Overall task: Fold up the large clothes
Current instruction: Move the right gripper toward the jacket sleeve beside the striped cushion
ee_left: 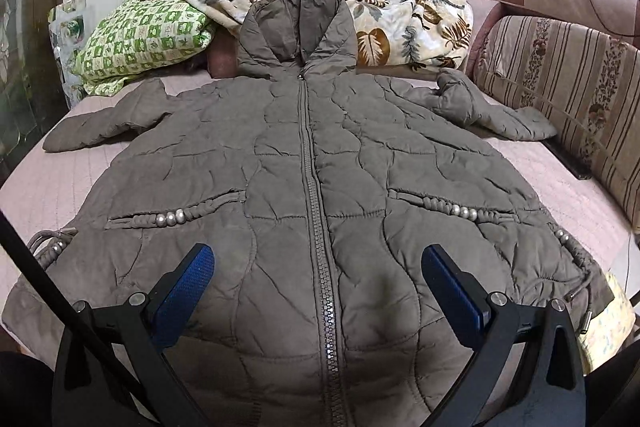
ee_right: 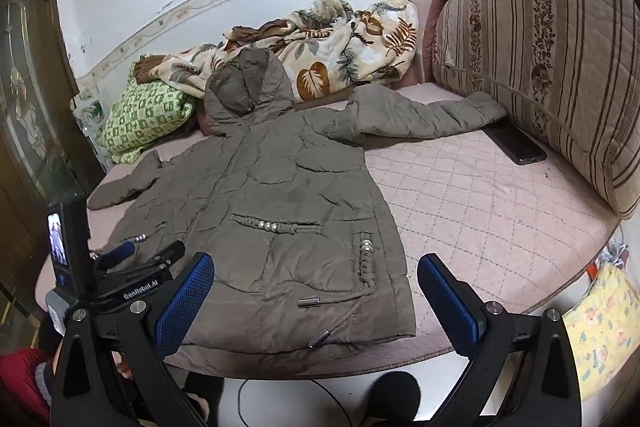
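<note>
A grey-brown quilted hooded coat [ee_left: 312, 163] lies flat, front up and zipped, on the pink quilted seat [ee_left: 52, 179], sleeves spread to both sides. It also shows in the right wrist view [ee_right: 272, 211]. My left gripper [ee_left: 318, 263] is open and empty, low over the coat's hem near the zipper. My right gripper [ee_right: 316, 277] is open and empty, above the coat's lower right corner at the seat's front edge. The left gripper [ee_right: 148, 253] shows in the right wrist view over the coat's lower left part.
A floral blanket [ee_left: 400, 19] and a green checked pillow [ee_left: 144, 39] lie behind the hood. Striped back cushions [ee_right: 552, 67] stand at the right. A dark phone [ee_right: 516, 143] lies by the right sleeve. A cable [ee_right: 280, 403] runs on the floor below the seat.
</note>
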A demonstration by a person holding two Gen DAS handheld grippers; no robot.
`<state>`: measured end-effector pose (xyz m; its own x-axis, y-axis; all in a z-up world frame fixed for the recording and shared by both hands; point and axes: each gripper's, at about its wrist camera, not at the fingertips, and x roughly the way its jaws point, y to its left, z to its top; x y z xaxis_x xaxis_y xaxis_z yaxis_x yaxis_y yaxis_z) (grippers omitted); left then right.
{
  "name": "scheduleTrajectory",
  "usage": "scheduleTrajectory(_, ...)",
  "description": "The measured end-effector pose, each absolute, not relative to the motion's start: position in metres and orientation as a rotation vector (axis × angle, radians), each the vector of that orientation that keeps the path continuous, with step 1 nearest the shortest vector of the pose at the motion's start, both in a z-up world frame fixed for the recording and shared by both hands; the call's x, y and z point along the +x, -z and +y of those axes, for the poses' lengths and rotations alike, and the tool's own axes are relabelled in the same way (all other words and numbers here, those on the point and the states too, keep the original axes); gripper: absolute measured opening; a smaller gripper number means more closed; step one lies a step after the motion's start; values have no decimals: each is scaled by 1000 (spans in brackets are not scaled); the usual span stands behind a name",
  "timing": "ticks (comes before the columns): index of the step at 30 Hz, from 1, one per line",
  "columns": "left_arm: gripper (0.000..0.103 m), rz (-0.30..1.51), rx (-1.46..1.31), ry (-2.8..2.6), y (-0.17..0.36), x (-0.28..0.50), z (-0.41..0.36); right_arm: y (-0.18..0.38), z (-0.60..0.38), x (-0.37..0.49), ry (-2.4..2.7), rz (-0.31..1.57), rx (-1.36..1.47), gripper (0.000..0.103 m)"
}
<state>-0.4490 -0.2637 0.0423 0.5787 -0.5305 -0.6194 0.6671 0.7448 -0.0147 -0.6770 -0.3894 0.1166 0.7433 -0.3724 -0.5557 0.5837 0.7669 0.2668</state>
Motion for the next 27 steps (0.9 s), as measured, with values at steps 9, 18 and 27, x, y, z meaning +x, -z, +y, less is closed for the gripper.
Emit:
scheduleTrajectory(9,103,598,234,726,-61,-450,-251,-116,-393,-679,534,472,509,103)
scheduleTrajectory(18,103,551,192,711,-108,-429,-233,-121,-394,-661,508,483,510,103)
scheduleTrajectory(27,103,538,153,572,-110,-389,-212,-159,-392,-574,391,374,416,103)
